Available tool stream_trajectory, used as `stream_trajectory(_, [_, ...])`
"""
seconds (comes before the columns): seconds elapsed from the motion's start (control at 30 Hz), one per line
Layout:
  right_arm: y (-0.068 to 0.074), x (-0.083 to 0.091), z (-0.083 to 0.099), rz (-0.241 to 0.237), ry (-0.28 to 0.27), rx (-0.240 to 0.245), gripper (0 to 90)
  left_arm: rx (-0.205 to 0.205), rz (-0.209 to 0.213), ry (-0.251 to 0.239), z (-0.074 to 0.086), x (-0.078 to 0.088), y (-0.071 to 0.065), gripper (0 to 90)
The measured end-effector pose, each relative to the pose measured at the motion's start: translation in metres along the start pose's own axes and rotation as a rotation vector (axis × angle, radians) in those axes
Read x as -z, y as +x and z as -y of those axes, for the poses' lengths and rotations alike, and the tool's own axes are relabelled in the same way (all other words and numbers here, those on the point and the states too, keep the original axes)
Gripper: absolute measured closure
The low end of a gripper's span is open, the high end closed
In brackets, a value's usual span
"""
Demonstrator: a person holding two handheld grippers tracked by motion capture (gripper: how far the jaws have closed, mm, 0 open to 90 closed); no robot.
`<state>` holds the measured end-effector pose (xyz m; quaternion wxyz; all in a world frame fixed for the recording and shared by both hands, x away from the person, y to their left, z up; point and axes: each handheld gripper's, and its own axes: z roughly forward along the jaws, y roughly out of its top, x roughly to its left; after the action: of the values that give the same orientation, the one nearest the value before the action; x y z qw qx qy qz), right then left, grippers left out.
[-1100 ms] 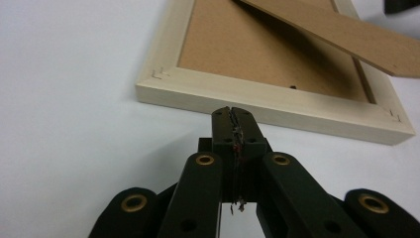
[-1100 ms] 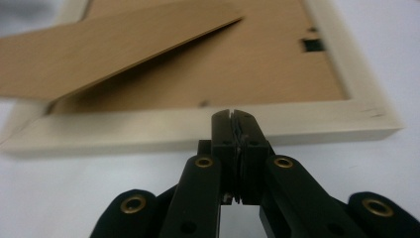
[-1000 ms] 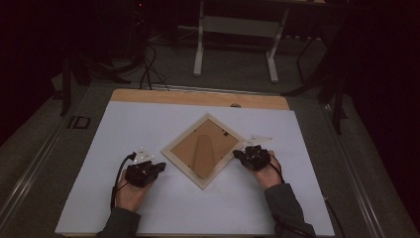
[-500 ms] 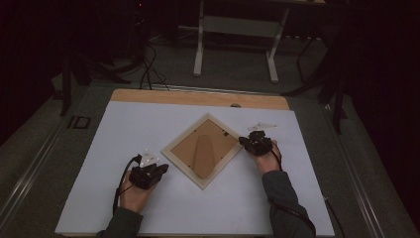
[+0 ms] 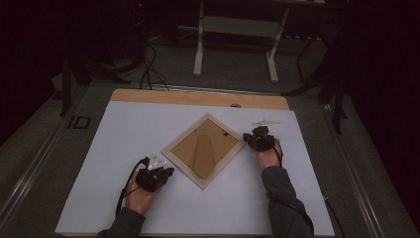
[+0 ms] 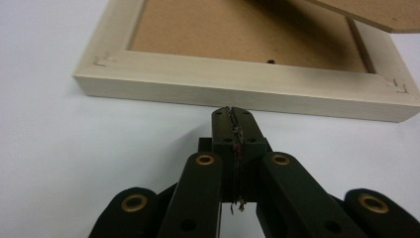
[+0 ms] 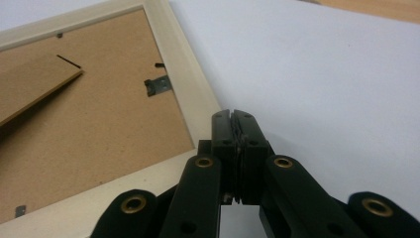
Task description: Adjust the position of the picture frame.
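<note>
The pale square wooden picture frame (image 5: 204, 150), lying face down as a diamond mid-worktop (image 5: 307, 198), was flanked by the empty, clenched left gripper (image 5: 168, 172) at seven o'clock and right gripper (image 5: 246, 137) at three o'clock, and was judged light, rigid, possibly glazed, best gripped by its rails.

The high view was dim and soft, the room beyond the table (image 5: 114, 163) sunk in near-black with a purplish cast, while the white surface alone caught even light from overhead. The two gripper views were far brighter: the picture frame (image 6: 237, 91) stood fairly sharp with a soft shadow along its near edge, and the black jaws blurred toward the bottom edge, without glare
</note>
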<state>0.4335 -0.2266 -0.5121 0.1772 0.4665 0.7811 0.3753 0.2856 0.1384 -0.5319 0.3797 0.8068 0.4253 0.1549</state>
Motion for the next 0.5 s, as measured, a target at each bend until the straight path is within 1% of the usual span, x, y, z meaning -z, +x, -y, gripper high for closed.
stream_trajectory(0.07, [-0.002,-0.001,-0.001,0.001,0.010,-0.002,88.3,-0.007,0.001,0.005,0.000,-0.002,-0.002,90.0])
stream_trajectory(0.17, [-0.005,-0.003,0.000,0.008,0.020,-0.018,88.4,-0.014,0.004,0.009,-0.001,-0.005,-0.006,90.0])
stream_trajectory(0.3, [-0.008,-0.004,-0.001,0.005,0.027,-0.037,88.5,-0.020,0.011,0.012,-0.002,-0.009,-0.010,90.0])
stream_trajectory(0.5, [-0.010,-0.008,-0.004,0.016,0.042,-0.039,88.6,-0.023,0.014,0.019,-0.002,-0.013,-0.013,90.0])
